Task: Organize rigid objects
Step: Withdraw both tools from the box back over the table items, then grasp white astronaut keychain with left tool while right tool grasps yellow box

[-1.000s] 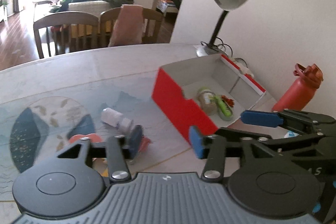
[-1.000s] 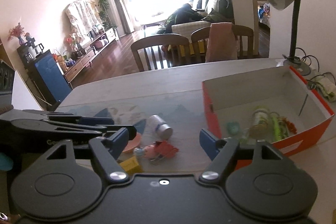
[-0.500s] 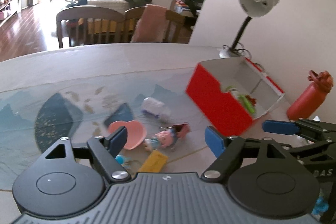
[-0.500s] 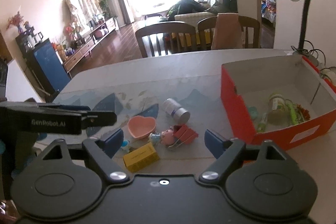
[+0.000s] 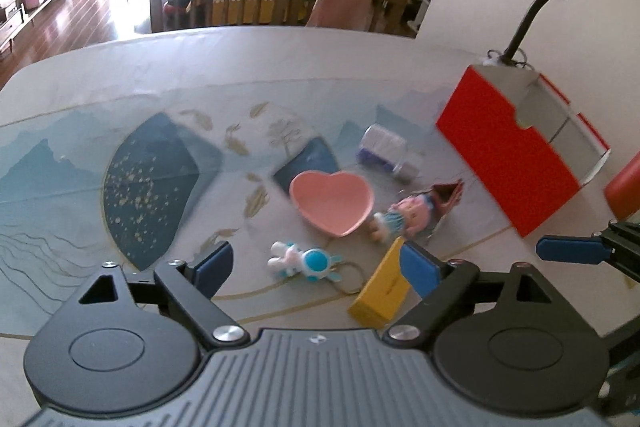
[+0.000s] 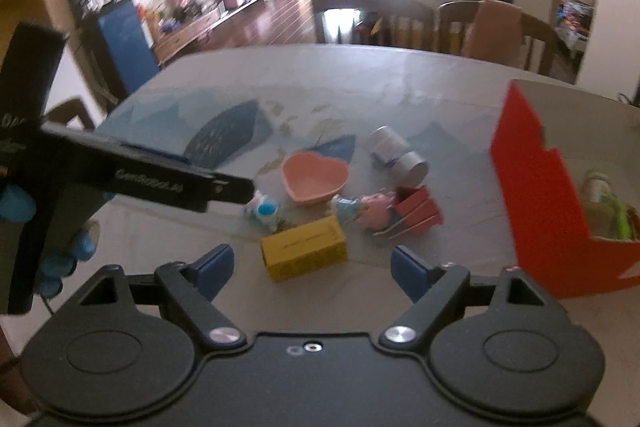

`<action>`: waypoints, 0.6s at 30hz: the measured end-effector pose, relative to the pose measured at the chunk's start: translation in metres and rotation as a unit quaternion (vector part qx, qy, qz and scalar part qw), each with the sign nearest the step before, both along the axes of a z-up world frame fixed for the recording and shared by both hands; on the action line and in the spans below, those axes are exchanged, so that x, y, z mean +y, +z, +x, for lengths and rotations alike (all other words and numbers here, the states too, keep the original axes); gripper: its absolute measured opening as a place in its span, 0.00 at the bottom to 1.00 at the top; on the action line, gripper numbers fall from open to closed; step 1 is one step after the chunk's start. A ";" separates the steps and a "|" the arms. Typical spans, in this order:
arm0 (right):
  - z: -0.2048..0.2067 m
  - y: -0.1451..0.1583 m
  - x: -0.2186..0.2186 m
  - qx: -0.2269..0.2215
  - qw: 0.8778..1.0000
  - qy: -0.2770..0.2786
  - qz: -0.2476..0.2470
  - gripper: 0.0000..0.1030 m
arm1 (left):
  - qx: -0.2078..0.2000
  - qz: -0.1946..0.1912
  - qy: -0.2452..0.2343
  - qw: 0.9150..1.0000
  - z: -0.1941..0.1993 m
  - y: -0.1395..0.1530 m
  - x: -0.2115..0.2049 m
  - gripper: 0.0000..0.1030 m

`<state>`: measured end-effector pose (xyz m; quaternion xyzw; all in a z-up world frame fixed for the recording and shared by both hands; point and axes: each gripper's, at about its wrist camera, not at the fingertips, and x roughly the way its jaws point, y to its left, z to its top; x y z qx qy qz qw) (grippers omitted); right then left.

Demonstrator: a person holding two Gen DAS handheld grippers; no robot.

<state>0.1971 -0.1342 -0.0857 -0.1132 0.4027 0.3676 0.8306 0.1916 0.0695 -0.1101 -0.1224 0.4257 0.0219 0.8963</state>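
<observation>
Both hand-held grippers, left (image 5: 316,263) and right (image 6: 308,261), gape empty above crowded toys by the red box (image 6: 532,187); we risk knocking the yellow box (image 6: 304,253) aside.

Each gripper is built of matte black plastic. On the left gripper (image 5: 316,267), two round black discs are set on either side of a ribbed grey housing, with silver screws at the linkage pivots. Blue pads are fitted to the fingers (image 5: 214,265). The same form is seen on the right gripper (image 6: 310,269), with a smooth black housing. White lettering is printed on the left gripper's side. Blue gloves (image 6: 16,205) are worn.
</observation>
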 end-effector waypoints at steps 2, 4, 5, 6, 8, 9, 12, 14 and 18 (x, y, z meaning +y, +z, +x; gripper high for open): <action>0.001 -0.007 0.006 -0.001 1.000 0.013 -0.010 0.83 | 0.001 0.004 0.004 1.000 0.001 -0.008 0.002 1.00; 0.004 -0.014 0.012 -0.002 1.000 0.023 -0.020 0.83 | 0.012 -0.001 0.008 1.000 0.004 -0.017 0.005 1.00; 0.005 -0.017 0.014 -0.003 0.999 0.028 -0.023 0.83 | 0.016 -0.005 0.012 1.000 0.007 -0.022 0.006 1.00; 0.007 -0.020 0.016 -0.005 0.999 0.033 -0.027 0.83 | 0.017 -0.008 0.015 1.000 0.008 -0.025 0.007 1.00; 0.011 -0.026 0.021 -0.008 0.998 0.043 -0.034 0.83 | 0.019 -0.005 0.024 1.000 0.011 -0.033 0.008 1.00; 0.013 -0.030 0.024 -0.007 0.998 0.048 -0.037 0.83 | 0.024 -0.003 0.026 0.999 0.012 -0.036 0.009 1.00; 0.017 -0.038 0.029 -0.009 0.997 0.063 -0.045 0.83 | 0.030 0.001 0.027 0.999 0.017 -0.045 0.008 1.00; 0.019 -0.043 0.032 -0.008 0.996 0.070 -0.051 0.83 | 0.030 0.006 0.028 0.999 0.018 -0.050 0.007 1.00; 0.023 -0.053 0.037 -0.006 0.995 0.080 -0.058 0.83 | 0.033 -0.001 0.041 0.999 0.024 -0.059 0.012 1.00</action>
